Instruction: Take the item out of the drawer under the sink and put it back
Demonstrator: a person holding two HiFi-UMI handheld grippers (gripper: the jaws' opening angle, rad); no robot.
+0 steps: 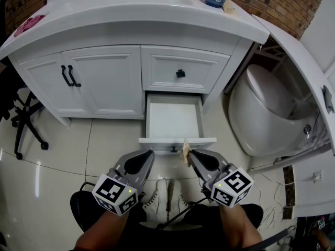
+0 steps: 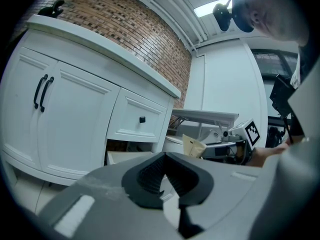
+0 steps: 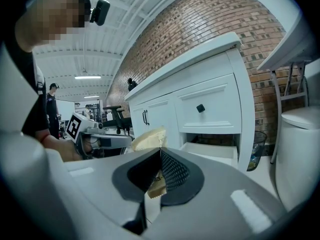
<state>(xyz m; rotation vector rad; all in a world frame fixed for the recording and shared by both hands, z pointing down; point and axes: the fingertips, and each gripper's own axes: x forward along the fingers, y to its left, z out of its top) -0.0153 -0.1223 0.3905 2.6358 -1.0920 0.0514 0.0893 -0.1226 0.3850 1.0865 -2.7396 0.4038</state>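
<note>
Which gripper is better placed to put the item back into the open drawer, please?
Right. The right gripper is shut on the tan packet just in front of the open drawer; the left gripper holds nothing.

The left grey plastic tool (image 1: 150, 152) and right grey plastic tool (image 1: 190, 152) have black ribbed pads (image 3: 172, 171); behind each sits a black-and-white marker cube (image 1: 115, 193) with a green light; white lace-up shoes (image 1: 157, 200).

No legible text or labels anywhere
</note>
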